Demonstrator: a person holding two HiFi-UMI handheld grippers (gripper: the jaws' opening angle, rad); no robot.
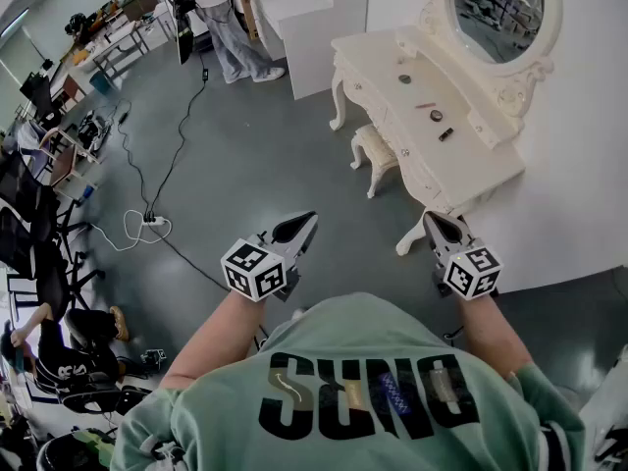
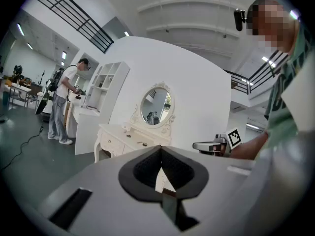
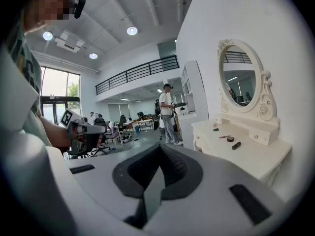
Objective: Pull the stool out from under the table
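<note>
A small cream stool [image 1: 377, 151] with carved legs stands half tucked under the white dressing table [image 1: 461, 155], which carries an oval mirror [image 1: 498, 13]. Both grippers hang in the air in front of my chest, well short of the stool. My left gripper [image 1: 297, 228] is shut and holds nothing; its own view shows the jaws [image 2: 161, 151] closed, pointing at the dressing table [image 2: 123, 137]. My right gripper [image 1: 441, 227] is also shut and empty, with the table top [image 3: 246, 154] to the right of its jaws [image 3: 159, 149]. Each gripper shows in the other's view.
A person [image 1: 228, 16] stands at a white cabinet [image 1: 304, 13] beyond the table. Cables and a power strip [image 1: 149, 221] lie on the grey floor to the left, beside black office chairs [image 1: 34, 248]. A white wall [image 1: 589, 165] backs the dressing table.
</note>
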